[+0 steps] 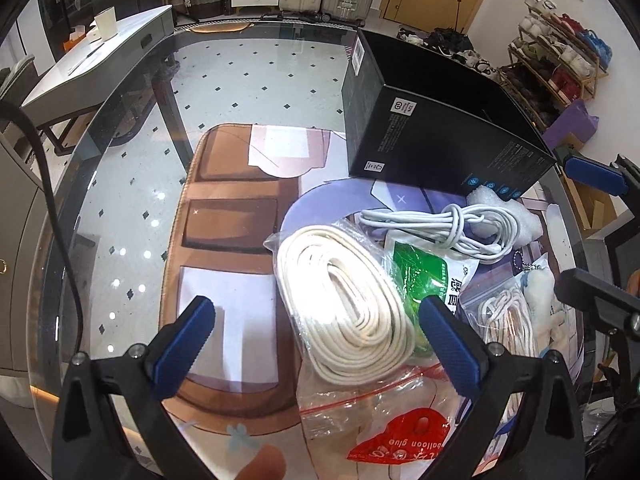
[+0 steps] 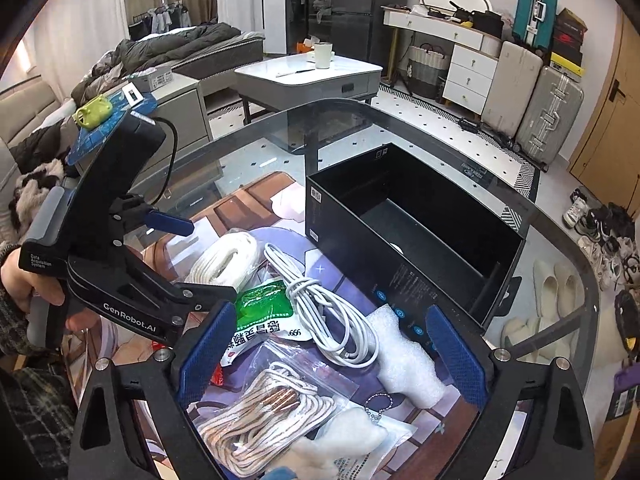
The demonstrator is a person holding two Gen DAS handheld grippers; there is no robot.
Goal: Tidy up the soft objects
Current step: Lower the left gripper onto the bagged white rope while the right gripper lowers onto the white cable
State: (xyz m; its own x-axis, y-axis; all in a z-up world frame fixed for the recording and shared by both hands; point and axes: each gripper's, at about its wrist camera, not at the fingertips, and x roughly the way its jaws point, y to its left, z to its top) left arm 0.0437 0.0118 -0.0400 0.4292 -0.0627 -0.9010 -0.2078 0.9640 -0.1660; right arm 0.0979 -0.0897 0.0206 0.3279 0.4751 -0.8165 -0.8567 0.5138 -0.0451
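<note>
A coil of white webbing in a clear bag (image 1: 344,300) (image 2: 224,256) lies on the glass table. My left gripper (image 1: 317,304) (image 2: 212,256) hangs open just above it, one finger on each side, pads apart from it. My right gripper (image 2: 330,314) (image 1: 564,220) is open too, over a bundled white cable (image 2: 328,312) (image 1: 460,224), a white foam piece (image 2: 404,356) and a zip bag of thin cord (image 2: 264,412) (image 1: 504,320). Behind the pile stands an open black box (image 2: 400,232) (image 1: 420,120).
A green and white packet (image 2: 264,308), a white plush keychain (image 2: 340,436) and a bag with a red balloon glue packet (image 1: 400,436) also lie in the pile. The round table's rim (image 1: 120,100) curves at the left. A hand (image 2: 24,276) holds the left gripper.
</note>
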